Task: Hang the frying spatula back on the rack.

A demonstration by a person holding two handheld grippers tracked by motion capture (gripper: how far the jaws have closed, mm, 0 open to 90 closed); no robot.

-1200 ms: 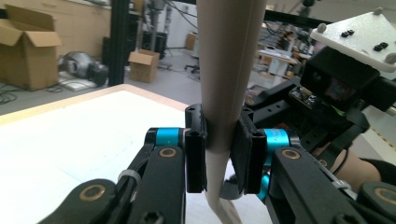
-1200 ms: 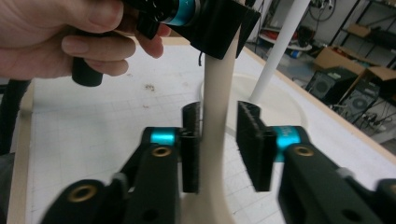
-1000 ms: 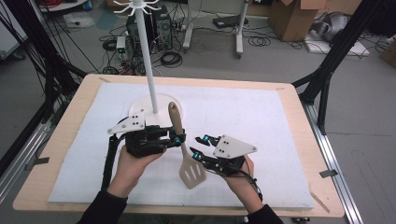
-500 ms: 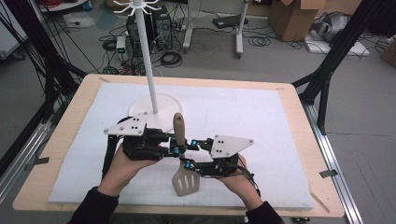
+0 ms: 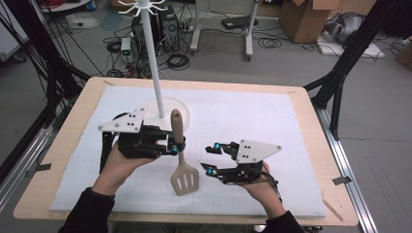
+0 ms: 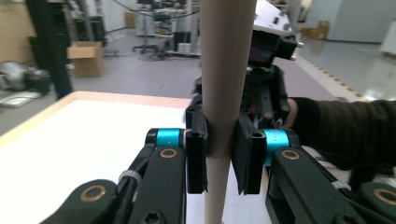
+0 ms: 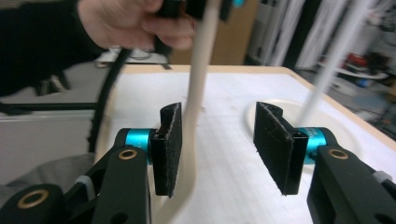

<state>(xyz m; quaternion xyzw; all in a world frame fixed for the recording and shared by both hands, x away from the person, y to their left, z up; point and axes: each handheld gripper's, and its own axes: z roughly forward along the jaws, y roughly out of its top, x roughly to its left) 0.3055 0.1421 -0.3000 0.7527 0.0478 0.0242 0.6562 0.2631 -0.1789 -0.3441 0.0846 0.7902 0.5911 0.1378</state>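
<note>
Left gripper (image 5: 171,145) is clamped on the spatula (image 5: 180,154), pads squeezing the beige handle about halfway up. In the left gripper view (image 6: 219,156) both pads sit flat against the handle, one each side, no gap visible. Spatula hangs close to upright, handle end up, slotted blade down and just above or touching the white mat (image 5: 252,121); can't tell which from the high view.

Right gripper (image 5: 210,158) is spread wide, holding nothing. In its own view (image 7: 219,144) the handle passes right beside one pad, with the other pad well clear. So it's next to the lower handle, not gripping it.

Rack: white pole (image 5: 152,63) on a round base (image 5: 187,115), hooks (image 5: 141,6) at the top. Base sits on the mat just behind the left gripper. Spatula's handle end is near the pole but far below the hooks.

Progress, my read:
- Done: spatula is picked up, secure in the left gripper, roughly vertical.
- Looks like a one-handed carry now, right side free.
- Left: probably lift to hook height, line the handle end up with a hook, hang it, let go. Can't see a hanging hole in the handle from these views, so that's a guess.
- Roughly the halfway mark at best; the hanging itself is not yet started.

Risk: blade-heavy load, could pivot in the pads on the lift.
</note>
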